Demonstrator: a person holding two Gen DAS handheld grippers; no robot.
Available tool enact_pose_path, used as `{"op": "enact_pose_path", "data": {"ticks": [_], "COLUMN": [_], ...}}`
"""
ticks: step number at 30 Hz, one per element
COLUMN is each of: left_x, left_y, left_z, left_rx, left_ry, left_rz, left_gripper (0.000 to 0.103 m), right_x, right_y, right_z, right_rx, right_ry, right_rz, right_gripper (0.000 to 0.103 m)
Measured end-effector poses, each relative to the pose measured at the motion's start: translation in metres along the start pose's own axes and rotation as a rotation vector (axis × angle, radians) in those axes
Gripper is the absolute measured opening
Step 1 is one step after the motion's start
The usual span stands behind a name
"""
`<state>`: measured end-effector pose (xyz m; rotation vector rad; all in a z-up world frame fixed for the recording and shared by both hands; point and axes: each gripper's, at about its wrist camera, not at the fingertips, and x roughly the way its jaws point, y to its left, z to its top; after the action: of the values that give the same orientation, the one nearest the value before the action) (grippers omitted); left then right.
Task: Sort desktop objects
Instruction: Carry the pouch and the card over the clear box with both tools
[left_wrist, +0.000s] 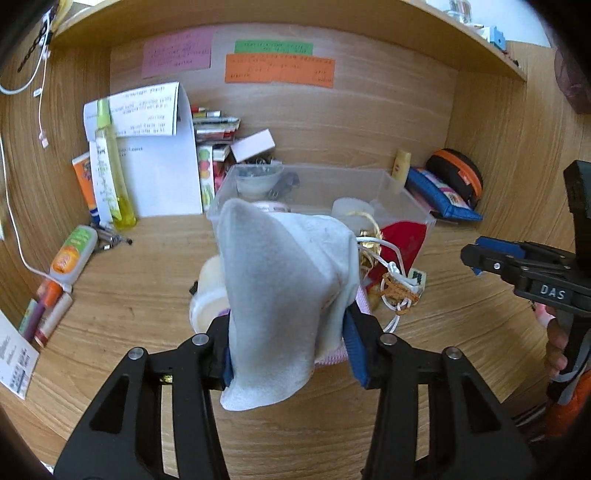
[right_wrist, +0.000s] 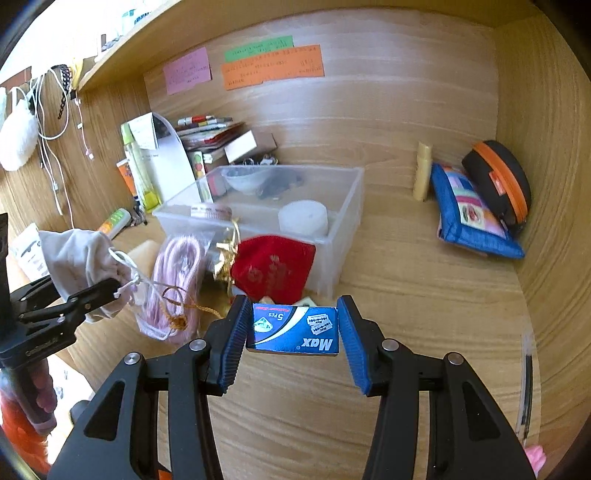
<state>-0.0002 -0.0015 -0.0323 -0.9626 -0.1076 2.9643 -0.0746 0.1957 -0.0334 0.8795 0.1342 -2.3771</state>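
My left gripper (left_wrist: 291, 343) is shut on a grey cloth drawstring pouch (left_wrist: 284, 280), lifted off the desk; its white cord (left_wrist: 391, 266) trails to the right. The right wrist view shows that pouch (right_wrist: 77, 258) at the left in the left gripper (right_wrist: 107, 291). My right gripper (right_wrist: 293, 332) is shut on a small blue "Max" razor-blade box (right_wrist: 295, 330), held above the desk in front of a clear plastic bin (right_wrist: 340, 206). The right gripper (left_wrist: 476, 256) shows at the right edge of the left wrist view. A red pouch (right_wrist: 275, 267) leans on the bin's front wall.
The clear bin (left_wrist: 406, 195) holds a white roll (right_wrist: 303, 218) and a small bowl (right_wrist: 245, 179). A bagged pink cord (right_wrist: 173, 280) lies left of the red pouch. A blue pouch (right_wrist: 472, 218) and black-orange case (right_wrist: 498, 181) lean at the right. Bottles and tubes (left_wrist: 110, 162) stand left.
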Motion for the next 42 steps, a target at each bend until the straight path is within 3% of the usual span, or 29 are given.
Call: {"op": "enact_pose_path", "data": {"ticks": [10,21,42], "left_x": [0.005,0.037,0.124], "left_y": [0.001,0.012,0.02], "left_z": [0.033,0.078,0.124], "left_rx": [0.037,0.061,0.158], "left_ry": [-0.003,0.072,0.206], "left_rz": [-0.032,-0.095,-0.152], "left_gripper": [0.047,0.047,0.047], "right_x": [0.004,0.022,0.101], "right_y": [-0.002,-0.003,-0.001], "right_z": [0.027,0.061,0.107], "right_rx": [-0.015,-0.034,-0.081], "right_ry": [-0.035,-0.046,0.059], "right_rz": [0.006,0.009,-0.002], "right_gripper": [0.045,0.045,0.045]}}
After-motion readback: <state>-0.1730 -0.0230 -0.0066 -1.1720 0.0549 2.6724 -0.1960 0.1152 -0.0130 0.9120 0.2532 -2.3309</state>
